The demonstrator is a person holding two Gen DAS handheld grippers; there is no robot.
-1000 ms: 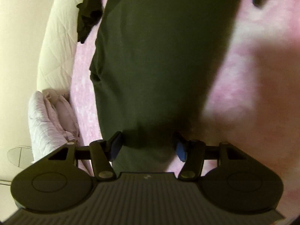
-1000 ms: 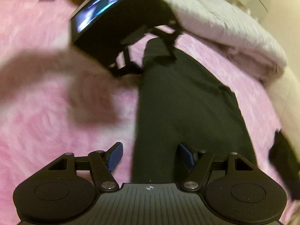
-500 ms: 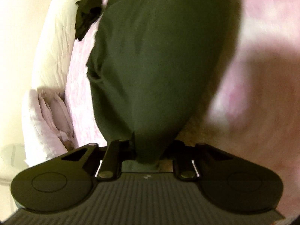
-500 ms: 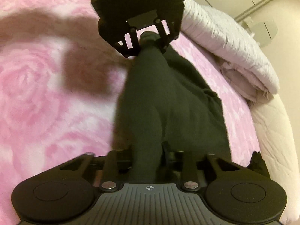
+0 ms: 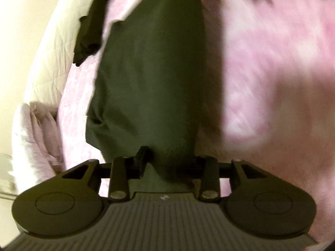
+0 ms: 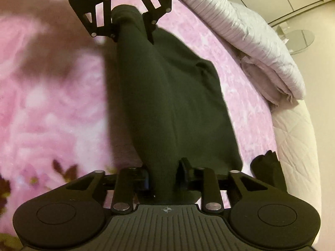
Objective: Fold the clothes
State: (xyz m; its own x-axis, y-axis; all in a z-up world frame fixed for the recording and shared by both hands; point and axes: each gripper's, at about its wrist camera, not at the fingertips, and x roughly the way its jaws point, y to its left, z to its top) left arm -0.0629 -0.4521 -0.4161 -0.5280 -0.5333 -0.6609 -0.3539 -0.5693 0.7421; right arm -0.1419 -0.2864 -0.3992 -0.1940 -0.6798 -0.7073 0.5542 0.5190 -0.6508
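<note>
A bed under a fluffy pink blanket (image 6: 52, 104) spreads beneath both grippers. Stretched between them, a dark green cloth garment (image 6: 167, 104) is raised off the blanket. The left gripper (image 5: 167, 163) grasps one bunched end, the right gripper (image 6: 165, 173) the other; both jaws just eased wider, cloth between them. Right of the right gripper lies a small dark cloth (image 6: 268, 165).

A home bedroom: pink floral bedspread (image 6: 52, 104), folded quilt (image 6: 251, 41), quilted mattress (image 6: 297, 146)
</note>
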